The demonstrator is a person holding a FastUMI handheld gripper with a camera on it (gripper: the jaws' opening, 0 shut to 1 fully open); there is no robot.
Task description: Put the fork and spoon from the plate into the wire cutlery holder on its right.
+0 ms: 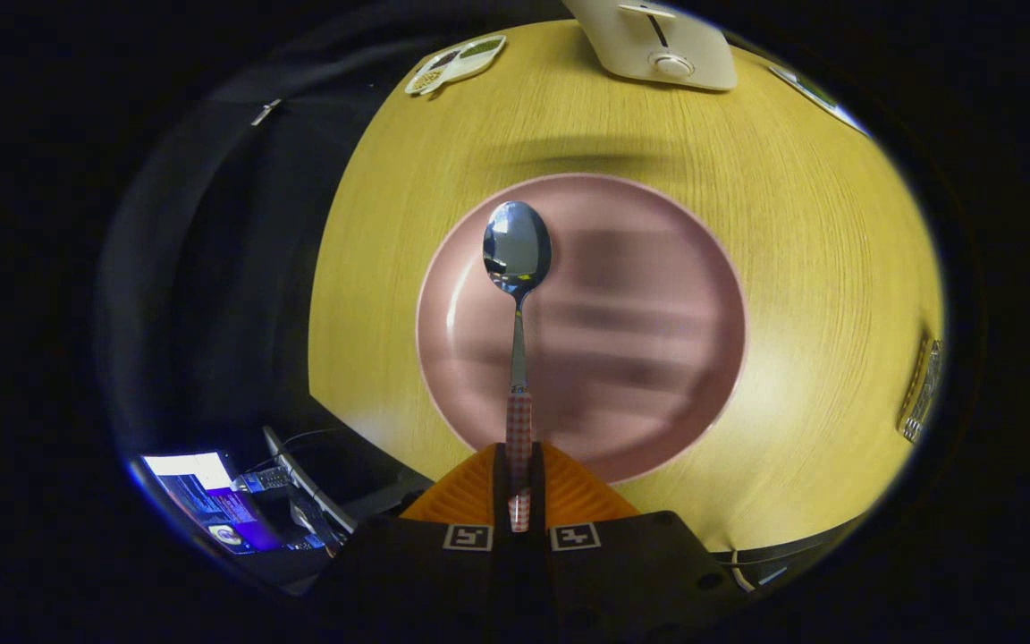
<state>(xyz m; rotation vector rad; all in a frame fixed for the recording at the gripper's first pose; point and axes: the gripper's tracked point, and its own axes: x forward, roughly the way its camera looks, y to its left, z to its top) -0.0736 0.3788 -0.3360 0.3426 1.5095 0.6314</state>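
Gripper (519,474) clenched on spoon (517,259) handle, bowl pointing 12 o'clock above the plate (658,358). Wire holder (922,389) sits at 3 o'clock. Keep squeeze firm, swing right, lower handle-first.

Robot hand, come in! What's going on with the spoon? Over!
Gripper shut on spoon handle, fingers pinching it. Spoon lifted above pink plate. Wire holder off right, way clear.

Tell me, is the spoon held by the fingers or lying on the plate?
Held: the gripper is shut on the spoon, both fingers pressing its checked handle, bowl out over the pink plate.
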